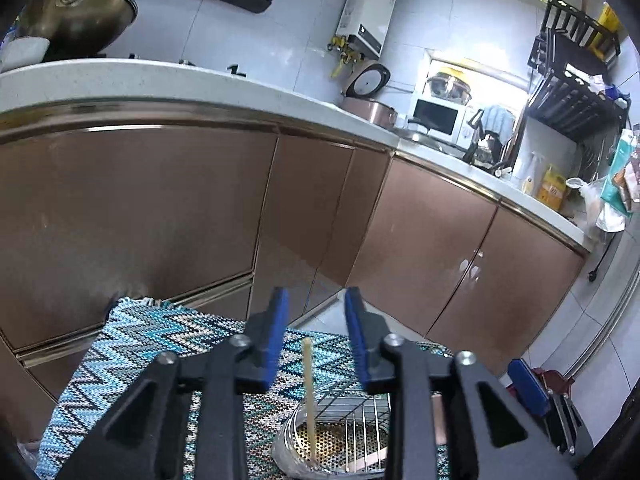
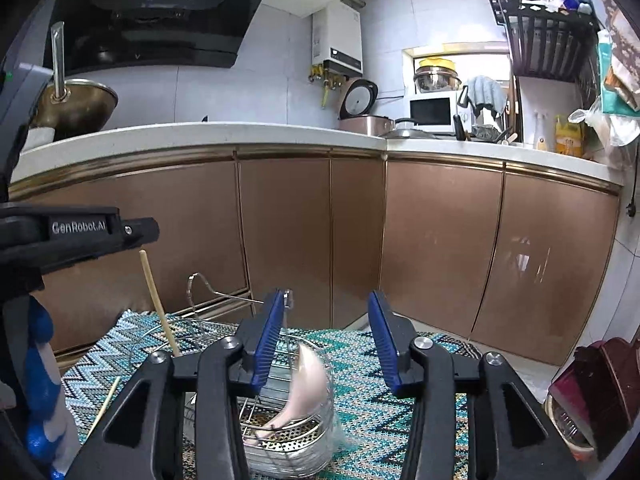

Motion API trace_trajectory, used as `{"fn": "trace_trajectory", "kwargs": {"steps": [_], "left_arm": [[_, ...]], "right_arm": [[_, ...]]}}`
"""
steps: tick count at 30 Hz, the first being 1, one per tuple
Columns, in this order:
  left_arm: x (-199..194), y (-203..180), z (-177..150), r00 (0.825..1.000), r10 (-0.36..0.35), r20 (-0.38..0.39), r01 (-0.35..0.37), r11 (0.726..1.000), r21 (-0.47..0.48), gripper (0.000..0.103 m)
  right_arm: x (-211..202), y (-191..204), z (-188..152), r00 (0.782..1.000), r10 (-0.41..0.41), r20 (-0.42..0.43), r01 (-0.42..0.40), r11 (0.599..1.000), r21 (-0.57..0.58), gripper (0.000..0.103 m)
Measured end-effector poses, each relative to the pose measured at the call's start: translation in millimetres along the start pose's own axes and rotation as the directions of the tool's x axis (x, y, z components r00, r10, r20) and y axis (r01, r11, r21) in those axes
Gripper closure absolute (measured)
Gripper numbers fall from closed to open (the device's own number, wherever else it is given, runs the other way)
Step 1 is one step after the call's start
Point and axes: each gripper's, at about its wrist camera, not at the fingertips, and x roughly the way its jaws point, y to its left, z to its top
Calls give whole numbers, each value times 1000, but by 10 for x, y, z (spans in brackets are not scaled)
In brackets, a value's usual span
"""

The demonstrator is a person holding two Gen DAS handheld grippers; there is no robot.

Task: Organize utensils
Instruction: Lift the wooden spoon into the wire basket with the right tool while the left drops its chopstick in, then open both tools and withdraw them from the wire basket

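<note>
Now, status at this moment:

Setting: a zigzag-patterned mat (image 2: 384, 364) was seen spread on a low surface in front of brown kitchen cabinets (image 2: 436, 240).

Holder: a wire utensil basket (image 2: 288, 436) w/ a perforated floor was seen on the mat, below and just ahead of both grippers.

L gripper (image 1: 316, 312): released; jaws were parted w/ nothing pressed betw. the blue pads.

Chopstick (image 1: 309, 396): found standing nearly upright in the basket, foot on the perforated floor, top reaching up into the gap betw. the L jaws but touching neither pad, as far as could be told.

R gripper (image 2: 326, 312): released too; jaws stood wide, nothing gripped.

Spoon (image 2: 304, 388): a pale ceramic-looking spoon was seen blurred inside the basket, below the R jaws, apart from both pads; judged dropping or just settled.

Stray stick (image 2: 105, 408): a 2nd thin stick lay flat on the mat, left of the basket, long axis running diagonally toward the camera.

Key relation: stray stick lay on the L side, so the L hand was judged nearer; jaws would need to be set across its long axis, approached from above.

Progress: judged partway; at least one piece was left outside the basket.

Risk: thin stick flat on a woven mat, pads might slip off it.
</note>
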Motion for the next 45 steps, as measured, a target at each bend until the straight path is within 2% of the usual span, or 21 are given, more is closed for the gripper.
{"fn": "trace_trajectory", "kwargs": {"steps": [4,12,16,22,29,34,39,45], "left_arm": [[-261,11,49,1000,2,24,-3,1000,28,73],[-981,153,216,996,12,87,-16,998,55,73],[-1365,207,294,996,37,85,-44,995,88,71],[-1991,381,340,993,47,105,-54,996,68,61],[-2688,599,308,991,50,123,-57,997,48,60],[-3064,734,275,991,49,122,-52,998,28,60],[-3215,828,189,997,27,72,-28,1000,10,60],[-3079,909,42,999,-24,-34,23,999,-43,60]], "right_arm": [[-201,-32,63,1000,-10,10,10,1000,10,47],[-843,-180,228,998,-49,42,47,998,47,11],[-1159,-219,295,998,-49,47,46,997,62,0],[-1738,-225,407,995,-20,95,12,997,78,0],[-2332,-200,551,983,6,186,-20,997,78,0],[-2601,-129,576,977,54,208,-72,994,80,0],[-2694,-48,540,981,92,173,-106,992,74,0],[-2624,-38,448,986,125,114,-135,988,80,0]]}}
